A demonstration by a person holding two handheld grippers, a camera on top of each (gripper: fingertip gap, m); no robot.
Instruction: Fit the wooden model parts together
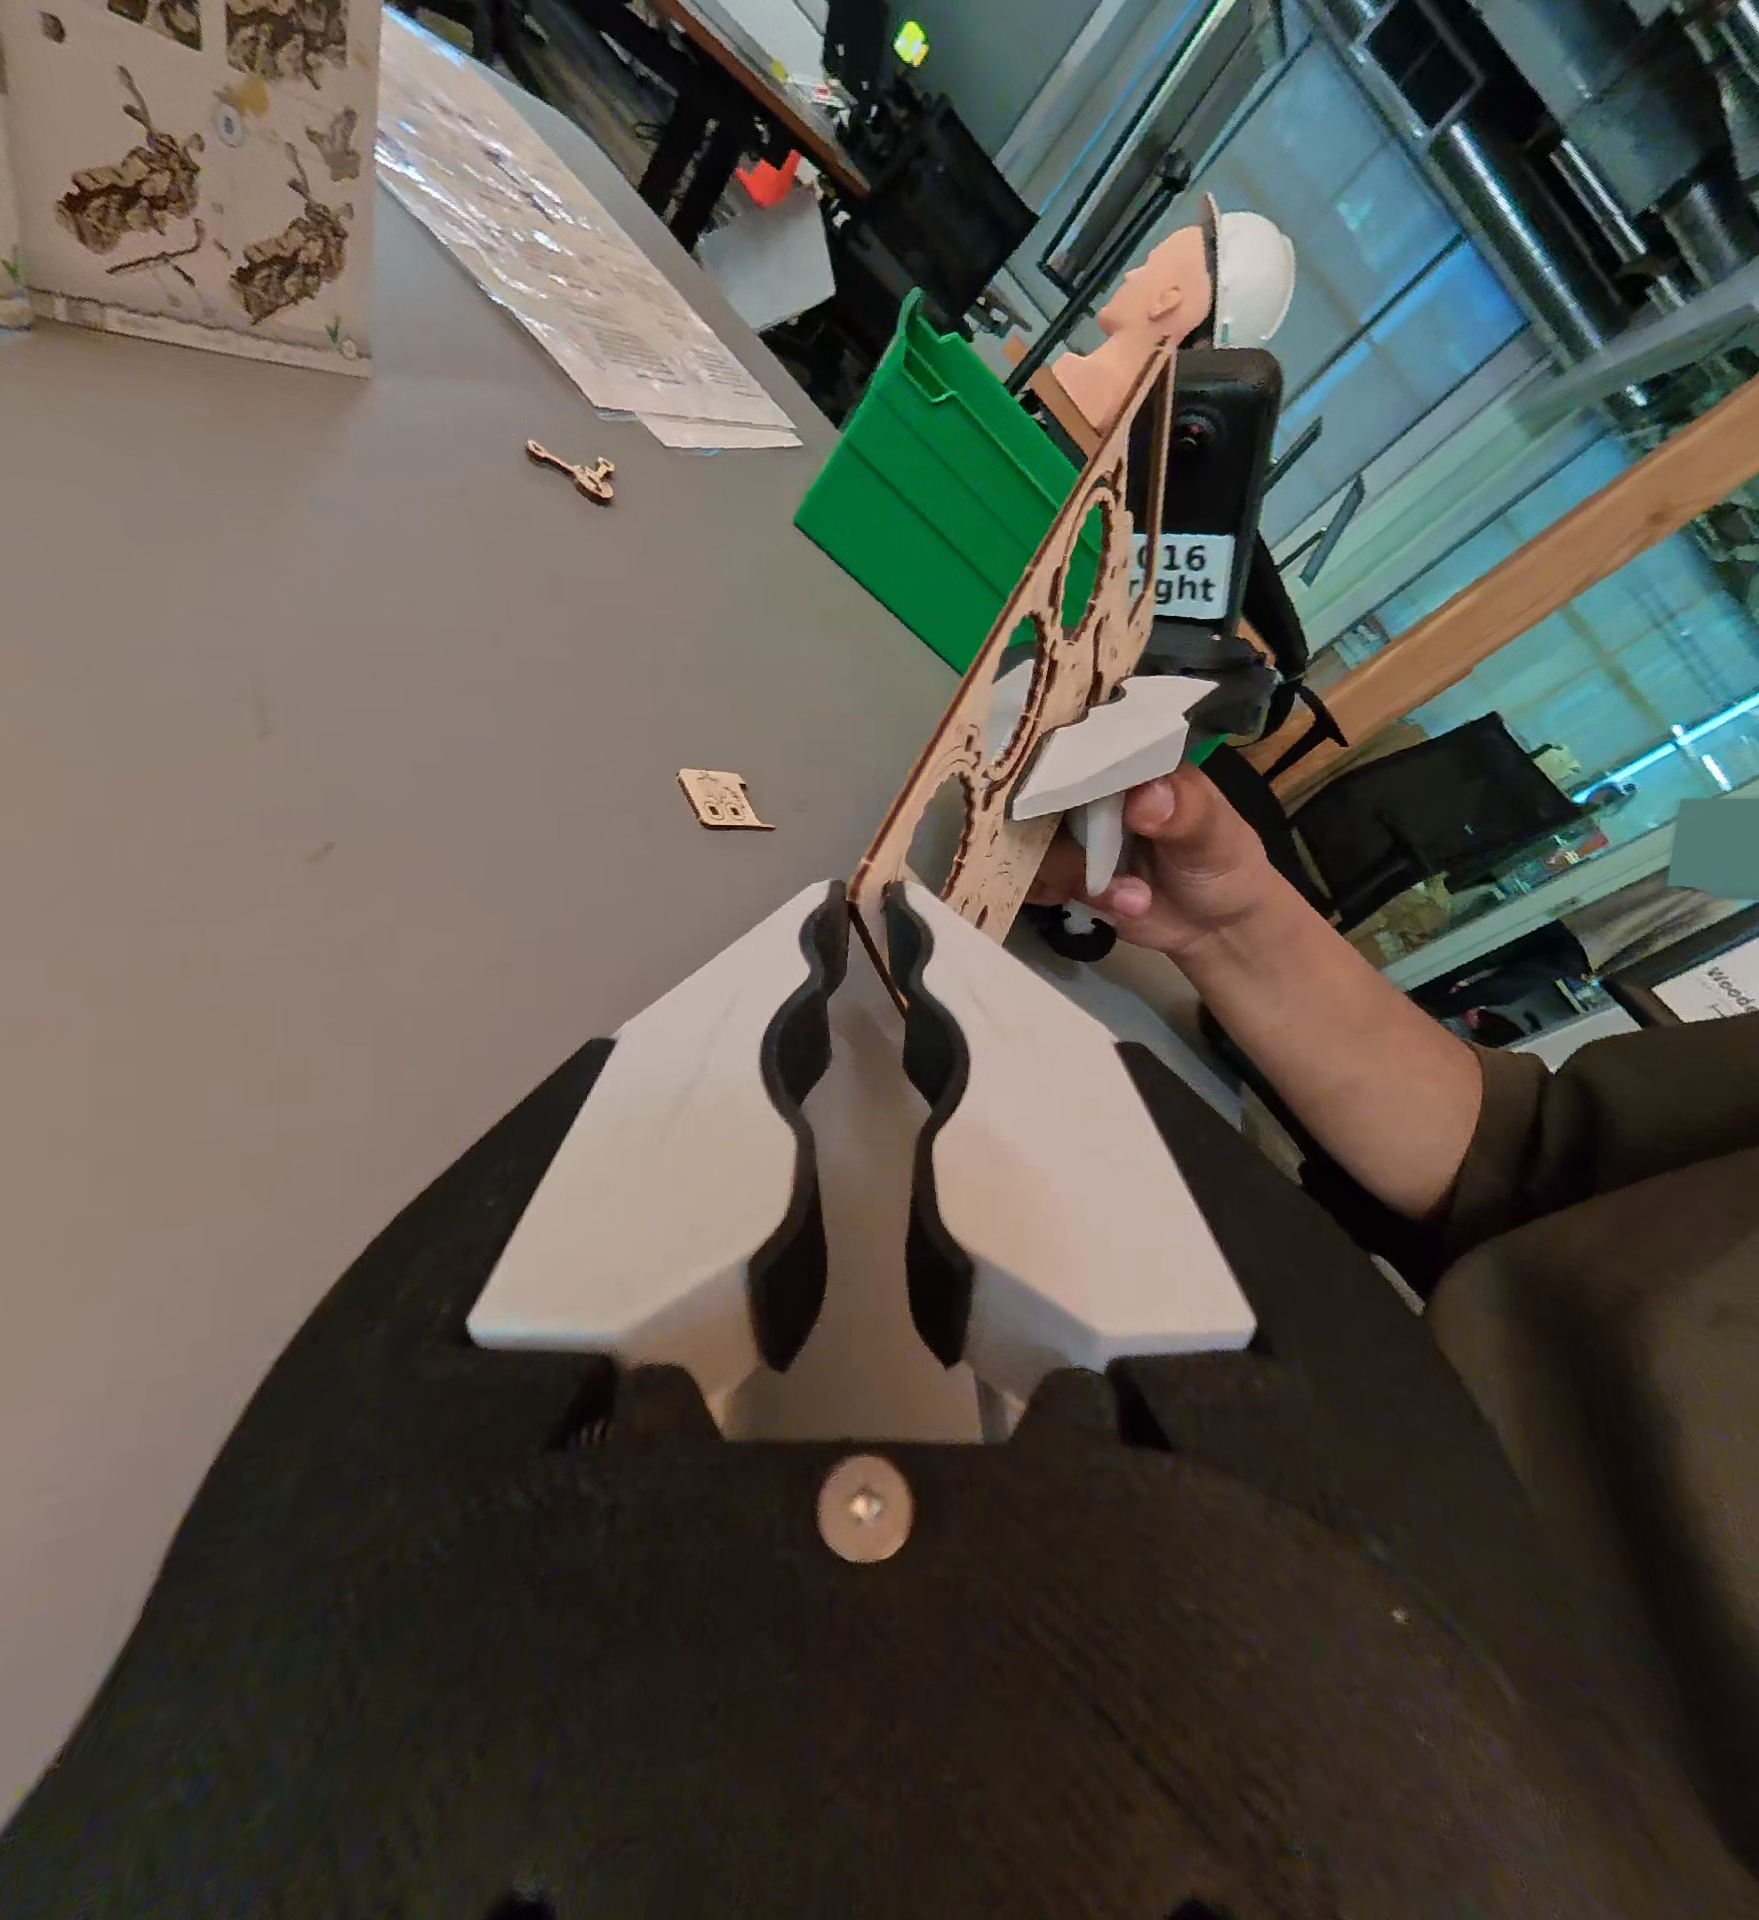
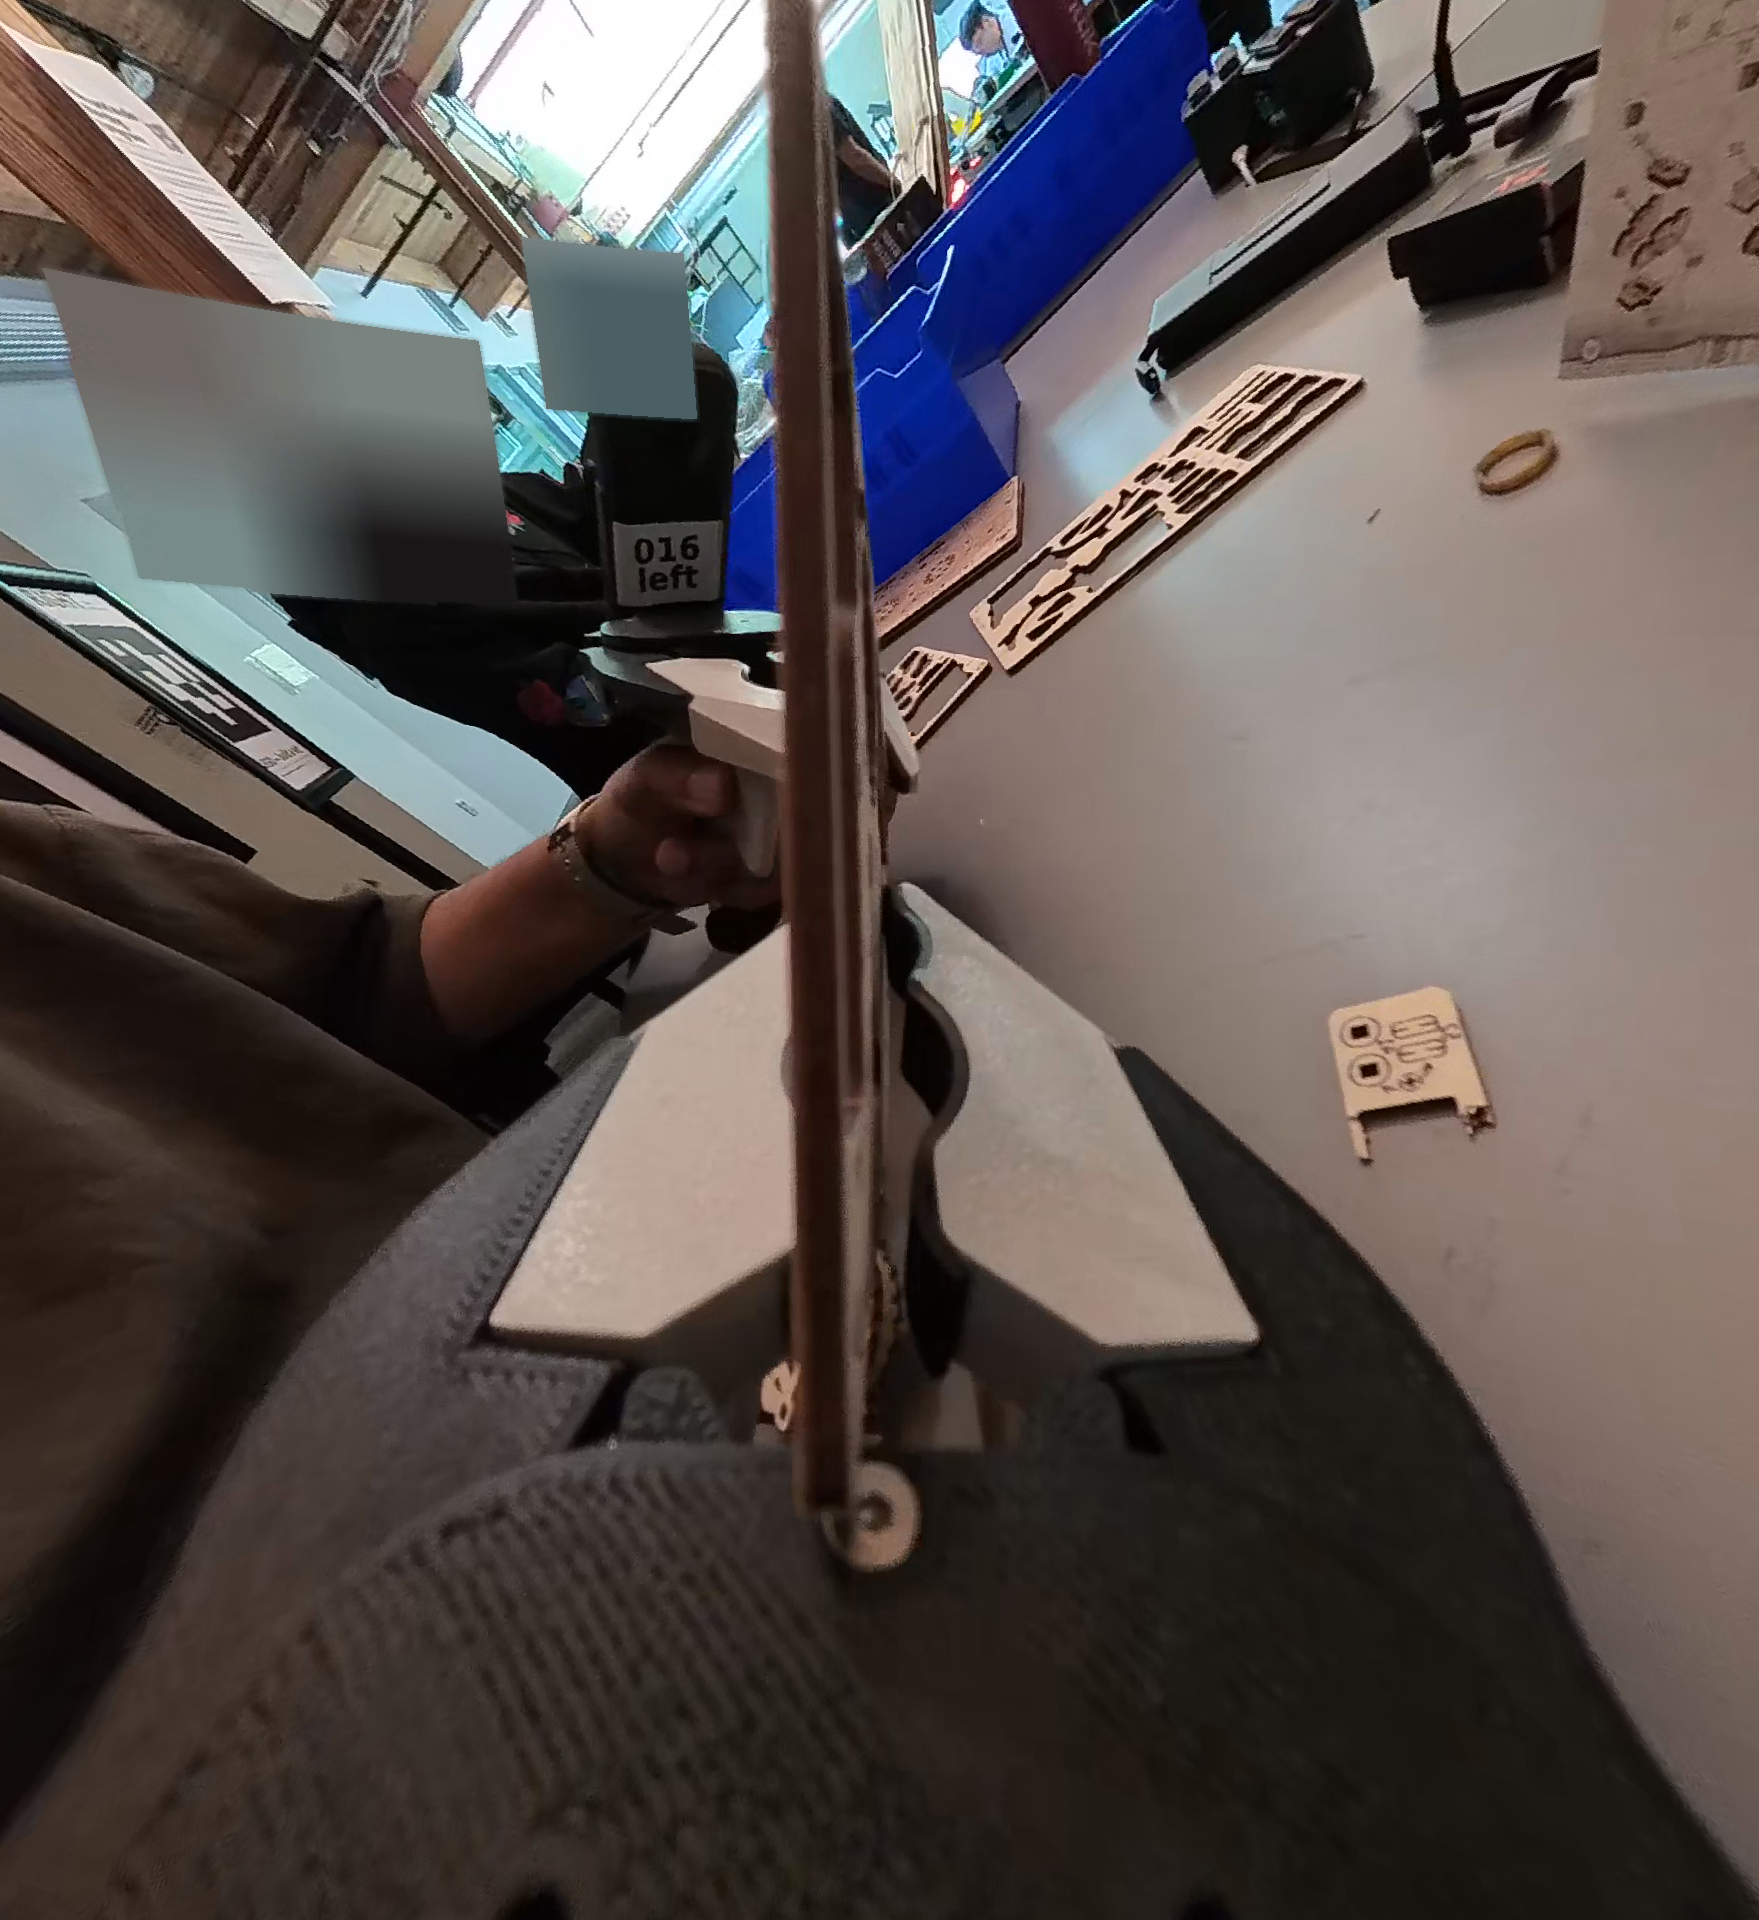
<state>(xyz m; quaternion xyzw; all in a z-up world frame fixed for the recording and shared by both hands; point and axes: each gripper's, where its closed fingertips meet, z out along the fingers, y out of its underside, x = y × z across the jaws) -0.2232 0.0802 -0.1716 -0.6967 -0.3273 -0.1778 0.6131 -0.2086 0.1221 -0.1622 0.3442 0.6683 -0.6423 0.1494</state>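
Pinching a corner of the thin wooden sheet (image 1: 1036,686) between its very tips, the left gripper (image 1: 864,914) is clamped on the laser-cut panel, which rises tilted up and away above the grey bench (image 1: 231,727). Farther along the same sheet, the right gripper (image 1: 1103,753) bites onto the panel's face, with a hand (image 1: 1181,878) wrapped around its handle. On the bench lie a small square wooden piece (image 1: 721,800), a little key-shaped wooden part (image 1: 574,471), an open instruction booklet (image 1: 179,177) and some printed papers (image 1: 584,270); a green bin (image 1: 916,488) stands past the bench edge. From the right wrist view, the wooden sheet (image 2: 818,727) appears edge-on, running deep between the right gripper's (image 2: 854,914) fingers, which are closed on it. Beyond, the left gripper (image 2: 750,717) holds the sheet's far end. Lying well apart on the bench (image 2: 1270,831) are a square wooden piece (image 2: 1407,1075), emptied cut-out frames (image 2: 1166,520), a rubber band (image 2: 1517,461) and blue bins (image 2: 958,343).
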